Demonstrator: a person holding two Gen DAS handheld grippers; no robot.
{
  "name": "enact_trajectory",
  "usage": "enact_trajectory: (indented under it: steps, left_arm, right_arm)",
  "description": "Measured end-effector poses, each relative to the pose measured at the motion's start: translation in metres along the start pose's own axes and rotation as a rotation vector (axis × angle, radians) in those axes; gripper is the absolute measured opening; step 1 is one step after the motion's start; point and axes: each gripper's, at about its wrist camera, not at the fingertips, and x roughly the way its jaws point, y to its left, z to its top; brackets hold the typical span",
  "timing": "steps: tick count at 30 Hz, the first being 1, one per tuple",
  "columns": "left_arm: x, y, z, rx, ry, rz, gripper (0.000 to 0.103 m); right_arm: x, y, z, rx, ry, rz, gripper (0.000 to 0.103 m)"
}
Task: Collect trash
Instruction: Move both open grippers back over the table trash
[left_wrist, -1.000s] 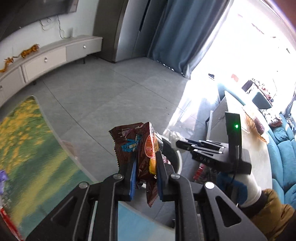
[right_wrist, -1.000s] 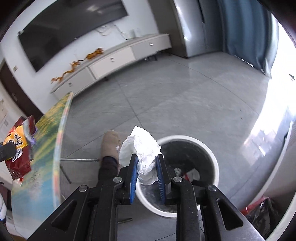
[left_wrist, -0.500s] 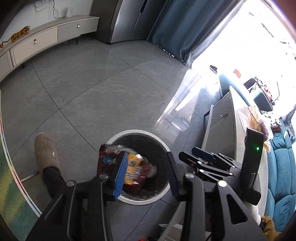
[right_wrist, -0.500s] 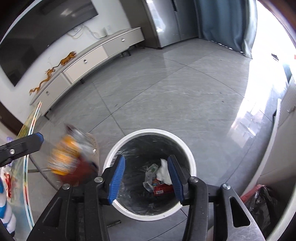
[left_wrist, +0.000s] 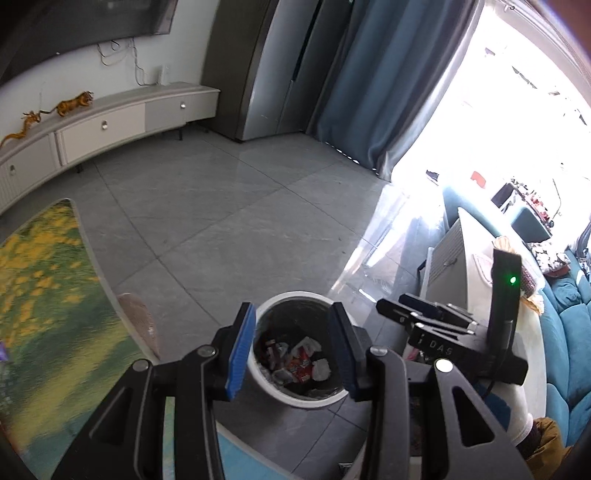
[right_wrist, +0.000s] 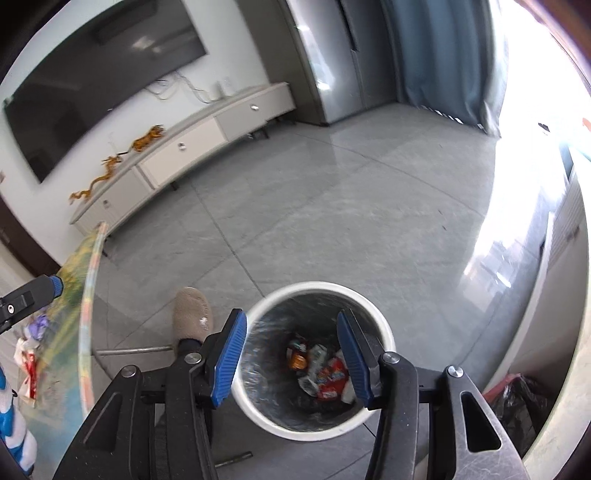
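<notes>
Several crumpled wrappers (right_wrist: 325, 373) heaped inside the white, black-lined bin (right_wrist: 384, 332)

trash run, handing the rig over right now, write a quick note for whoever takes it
Left gripper: open, nothing between the pads.
Right gripper: jaws opening, nothing between them.
Both hover over the white bin on the floor; wrappers and crumpled tissue lie inside.
Left to do: more wrappers sit on the table at the left edge of the right wrist view.
</notes>
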Motion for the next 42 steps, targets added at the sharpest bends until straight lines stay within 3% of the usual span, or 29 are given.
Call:
enact_trajectory:
  steps: [7, 12, 24, 30, 42]
  left_arm:
    - [-0.078, 0.051, -0.022, -0.057, -0.100, 0.138, 0.039]
    - [-0.138, 0.108, -0.057, -0.119, -0.155, 0.281, 0.040]
    - [-0.251, 0.200, -0.146, -0.314, -0.249, 0.507, 0.040]
    - [-0.292, 0.229, -0.184, -0.389, -0.288, 0.596, 0.040]
    - [-0.346, 0.256, -0.238, -0.453, -0.354, 0.671, 0.042]
  right_arm:
    - [-0.030, 0.084, 0.009, -0.140, -0.066, 0.087, 0.055]
    - [-0.045, 0.143, 0.007, -0.234, -0.089, 0.161, 0.056]
    - [-0.053, 0.276, -0.019, -0.422, -0.057, 0.318, 0.057]
    - [-0.057, 0.326, -0.040, -0.485, -0.028, 0.347, 0.057]
    - [-0.064, 0.412, -0.070, -0.606, -0.001, 0.369, 0.058]
